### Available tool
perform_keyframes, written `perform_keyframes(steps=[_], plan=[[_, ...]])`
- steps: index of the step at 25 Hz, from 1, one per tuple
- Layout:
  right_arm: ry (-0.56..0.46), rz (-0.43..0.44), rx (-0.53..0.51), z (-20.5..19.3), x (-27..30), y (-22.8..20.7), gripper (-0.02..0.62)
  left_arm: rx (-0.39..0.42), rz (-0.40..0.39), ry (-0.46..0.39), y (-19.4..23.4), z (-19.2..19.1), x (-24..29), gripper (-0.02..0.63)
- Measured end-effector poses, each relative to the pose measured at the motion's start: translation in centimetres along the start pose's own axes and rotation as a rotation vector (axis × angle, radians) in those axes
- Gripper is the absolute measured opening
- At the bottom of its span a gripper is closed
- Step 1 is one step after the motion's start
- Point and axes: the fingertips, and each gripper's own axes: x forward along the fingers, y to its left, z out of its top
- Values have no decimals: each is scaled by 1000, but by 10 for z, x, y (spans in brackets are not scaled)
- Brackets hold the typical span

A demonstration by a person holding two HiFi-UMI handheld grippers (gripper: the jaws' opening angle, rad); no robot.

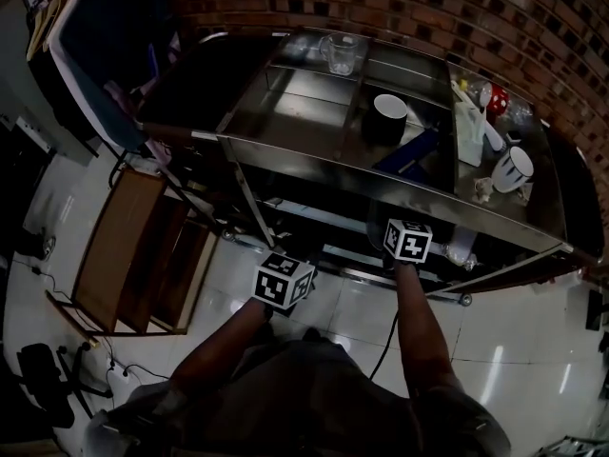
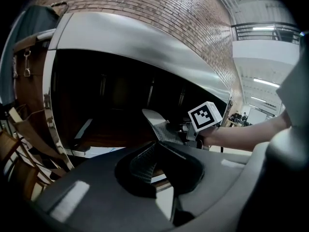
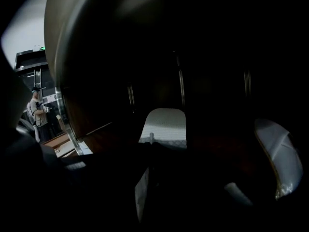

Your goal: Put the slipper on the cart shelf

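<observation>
Two grippers are at the steel cart [image 1: 381, 187]. The right gripper [image 1: 405, 234] reaches in under the top deck, jaws clamped on the near end of the slipper [image 2: 155, 121]. The slipper is pale and held tilted in the air inside the lower bay, above the brown lower shelf [image 2: 111, 132], far end raised. From the right gripper view it sticks straight out ahead of the jaws, with the bay dark behind it. The left gripper [image 1: 284, 280] sits just outside the cart front, beside the right one, jaw tips together with nothing between them. The top deck carries a glass pitcher [image 1: 341, 53], a black mug [image 1: 387, 117] and a white mug [image 1: 514, 169], all well apart from both grippers.
</observation>
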Motion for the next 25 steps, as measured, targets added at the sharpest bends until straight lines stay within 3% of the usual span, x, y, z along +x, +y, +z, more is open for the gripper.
perform_keyframes(steps=[3,7,13,17,25], plan=[[-26,-1,4,5,-2,3,26,4,4,-5,7,2,-8,8],[-86,3,35,20,-20,19,82,27,-16,-7,18,8,-19,8],[-181,15,80,38,-75,60,81,89,-125,-23,6,24,-30,8],[-259,4,127,46,-120,80,0,97,-196,-42,-5,35,-23,8],[-334,3,139,56,-188,106,0,140,-341,-77,-49,56,-9,8]])
